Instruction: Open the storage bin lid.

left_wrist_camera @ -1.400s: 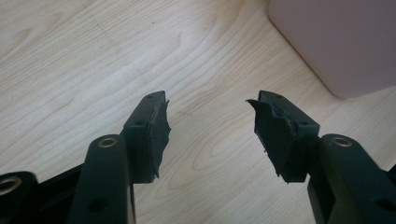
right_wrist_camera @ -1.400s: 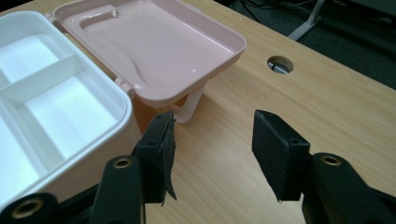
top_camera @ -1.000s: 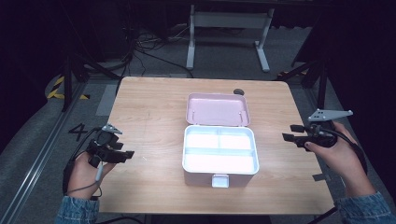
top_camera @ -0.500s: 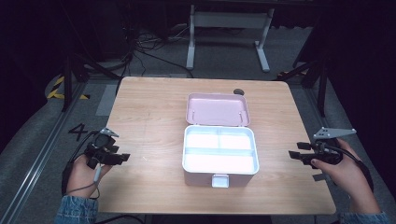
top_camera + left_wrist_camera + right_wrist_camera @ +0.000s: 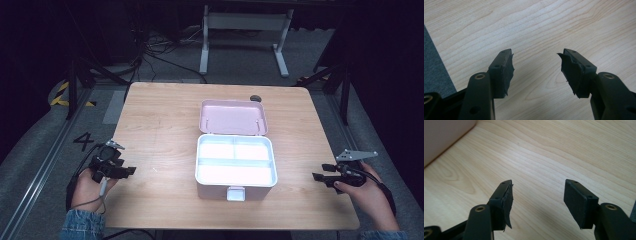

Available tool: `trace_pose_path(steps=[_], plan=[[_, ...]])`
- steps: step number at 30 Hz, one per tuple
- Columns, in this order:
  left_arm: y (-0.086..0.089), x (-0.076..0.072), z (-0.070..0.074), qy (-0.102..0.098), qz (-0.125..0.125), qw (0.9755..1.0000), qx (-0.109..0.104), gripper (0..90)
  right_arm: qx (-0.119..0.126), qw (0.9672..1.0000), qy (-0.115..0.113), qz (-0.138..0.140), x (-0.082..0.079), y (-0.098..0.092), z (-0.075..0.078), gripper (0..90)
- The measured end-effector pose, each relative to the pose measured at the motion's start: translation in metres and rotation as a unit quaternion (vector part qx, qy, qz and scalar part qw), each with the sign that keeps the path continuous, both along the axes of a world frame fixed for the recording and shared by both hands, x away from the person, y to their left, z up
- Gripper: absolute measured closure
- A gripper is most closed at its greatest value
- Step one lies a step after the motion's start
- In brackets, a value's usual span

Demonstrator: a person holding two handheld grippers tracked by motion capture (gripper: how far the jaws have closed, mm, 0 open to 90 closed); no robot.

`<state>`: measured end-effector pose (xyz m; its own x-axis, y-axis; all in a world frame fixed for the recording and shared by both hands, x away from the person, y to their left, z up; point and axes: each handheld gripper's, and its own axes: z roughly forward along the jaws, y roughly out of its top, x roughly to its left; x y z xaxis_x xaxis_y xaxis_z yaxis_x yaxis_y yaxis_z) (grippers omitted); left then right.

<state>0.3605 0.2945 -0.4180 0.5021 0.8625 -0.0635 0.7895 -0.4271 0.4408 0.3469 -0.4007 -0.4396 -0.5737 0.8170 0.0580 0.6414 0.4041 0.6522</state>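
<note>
High view: pink box [image 5: 235, 162] mid-worktop [image 5: 160, 120], lid open and lying flat behind it, white tray bare. Left claw [image 5: 129, 170] at left edge, right claw [image 5: 319, 172] at right edge, both well apart from box, pointing inward, hands low. Risk: reach from this far out could knock box wall or front latch and skid it (light plastic, I judge).

Left gripper view: jaws wide, nothing between, bare wood below.

Right gripper view: jaws just been opening, now wide, nothing between; box wall [image 5: 444, 137] upper left.

"4" on the floor [image 5: 83, 141]
</note>
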Motion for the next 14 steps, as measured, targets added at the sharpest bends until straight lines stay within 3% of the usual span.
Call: trace_pose_path(steps=[7, 14], plan=[[0.0, 0.001, -0.006, -0.009, 0.003, 1.0, 0.002, 42.5, -0.005, 0.9998, -0.013, -0.015, 0.005, -0.004, -0.021, 41.2], [-0.005, 0.003, -0.008, -0.014, -0.005, 0.9999, 0.001, 41.5, -0.002, 0.9997, -0.017, -0.02, 0.007, -0.003, -0.028, 40.3]])
